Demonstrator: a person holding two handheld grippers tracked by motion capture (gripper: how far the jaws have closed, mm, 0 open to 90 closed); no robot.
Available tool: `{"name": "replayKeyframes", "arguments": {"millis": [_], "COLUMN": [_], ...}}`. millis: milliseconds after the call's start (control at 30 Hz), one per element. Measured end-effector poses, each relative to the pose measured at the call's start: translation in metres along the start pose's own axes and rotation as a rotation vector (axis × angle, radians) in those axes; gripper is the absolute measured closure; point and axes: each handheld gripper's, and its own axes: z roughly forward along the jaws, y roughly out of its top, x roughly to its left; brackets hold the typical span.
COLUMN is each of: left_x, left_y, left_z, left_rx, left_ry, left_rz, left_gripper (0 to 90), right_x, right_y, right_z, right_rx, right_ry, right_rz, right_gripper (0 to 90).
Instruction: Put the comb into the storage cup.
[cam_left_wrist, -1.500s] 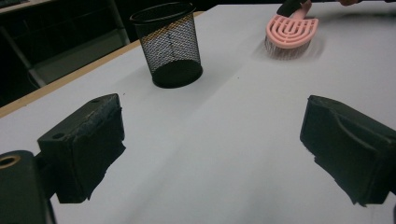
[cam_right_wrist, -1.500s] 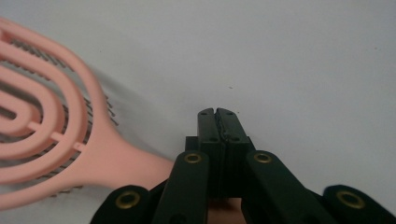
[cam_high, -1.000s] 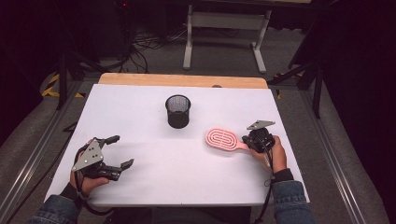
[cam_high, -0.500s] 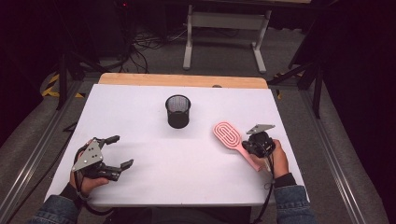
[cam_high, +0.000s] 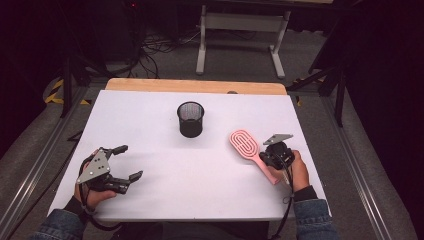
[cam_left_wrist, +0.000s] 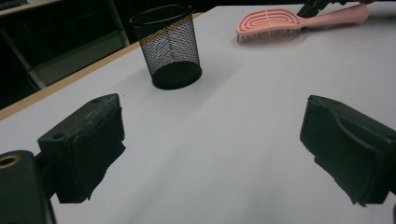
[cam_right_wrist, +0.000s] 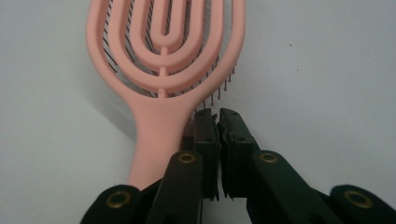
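Right gripper (cam_right_wrist: 218, 114): jaws drawn together with only a sliver between the pads and nothing gripped. Its left jaw lay against the neck of the pink plastic paddle hairbrush with an openwork looped back (cam_right_wrist: 159, 121). In the high view this gripper (cam_high: 272, 156) sat over the brush handle. The brush (cam_high: 243, 143) lay bristles down on the right part of the white table (cam_high: 200, 185), head pointing away from the person and well apart from the black wire-mesh cup (cam_high: 190, 120).

Left gripper (cam_high: 131, 161): jaws spread wide and empty, low over the near left of the table. Its own view (cam_left_wrist: 212, 121) looked toward the cup (cam_left_wrist: 170, 46) and the brush (cam_left_wrist: 268, 18).

Handling, as judged: the brush is probably light and stiff, with a smooth back that may slide. The narrow neck or handle looks the soundest hold; the springy bristles are best avoided.
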Motion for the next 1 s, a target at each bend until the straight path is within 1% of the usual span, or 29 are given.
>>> {"name": "replayKeyframes", "arguments": {"millis": [100, 133, 167, 367, 400, 433, 533, 567, 667, 700, 733, 767, 800, 833, 867, 933, 1000], "left_x": [0.000, 0.000, 0.000, 0.000, 0.000, 0.000, 0.000, 0.001, 0.000, 0.000, 0.000, 0.000, 0.000, 0.000, 0.000, 0.001, 0.000], "left_y": [0.000, 0.000, 0.000, 0.000, 0.000, 0.000, 0.000, 0.000, 0.000, 0.000, 0.000, 0.000, 0.000, 0.000, 0.000, 0.000, 0.000], "left_z": [0.000, -0.001, -0.001, -0.001, -0.001, -0.001, -0.001, -0.001, 0.000, 0.000, 0.000, -0.001, 0.000, 0.000, 0.000, 0.000, 0.000], "left_rx": [-0.001, -0.003, -0.006, -0.004, -0.004, -0.004, 0.000, 0.001, 0.002, 0.002, 0.002, 0.003, 0.003, 0.004, 0.003, 0.007, 0.008], "left_ry": [0.004, 0.007, 0.007, 0.009, 0.017, 0.017, 0.014, 0.016, 0.015, 0.016, 0.016, 0.016, 0.015, 0.014, 0.015, 0.014, 0.012], "left_rz": [0.005, 0.004, -0.005, -0.002, 0.006, 0.006, -0.001, 0.006, 0.005, 0.005, 0.005, 0.004, 0.005, 0.005, 0.007, 0.005, 0.004], "left_gripper": [7.4, 7.4, 7.4, 7.4, 7.4, 7.4, 7.4, 7.4, 7.3, 7.4, 7.3, 7.3, 7.3, 7.3, 7.3, 7.3, 7.3], "right_x": [0.000, 0.000, -0.001, -0.001, -0.001, -0.001, 0.000, 0.000, 0.000, 0.000, 0.000, 0.001, 0.001, 0.002, 0.002, 0.004, 0.005], "right_y": [0.000, 0.001, 0.001, 0.003, 0.005, 0.005, 0.008, 0.009, 0.012, 0.013, 0.013, 0.014, 0.016, 0.017, 0.018, 0.020, 0.022], "right_z": [-0.001, -0.005, -0.006, -0.011, -0.014, -0.014, -0.022, -0.023, -0.029, -0.031, -0.031, -0.031, -0.033, -0.033, -0.034, -0.034, -0.034], "right_rx": [-0.007, -0.017, -0.021, -0.037, -0.051, -0.051, -0.081, -0.085, -0.107, -0.112, -0.112, -0.114, -0.111, -0.103, -0.097, -0.088, -0.075], "right_ry": [-0.008, -0.016, -0.017, -0.023, -0.030, -0.030, -0.038, -0.039, -0.046, -0.046, -0.046, -0.046, -0.056, -0.057, -0.066, -0.082, -0.085], "right_rz": [0.000, -0.002, -0.001, 0.002, 0.001, 0.001, 0.005, 0.007, 0.021, 0.026, 0.026, 0.024, 0.035, 0.034, 0.035, 0.041, 0.040], "right_gripper": [84.8, 84.3, 84.2, 82.2, 79.9, 79.9, 74.2, 72.6, 62.8, 60.5, 60.5, 57.9, 50.2, 47.0, 41.7, 35.7, 30.0]}}
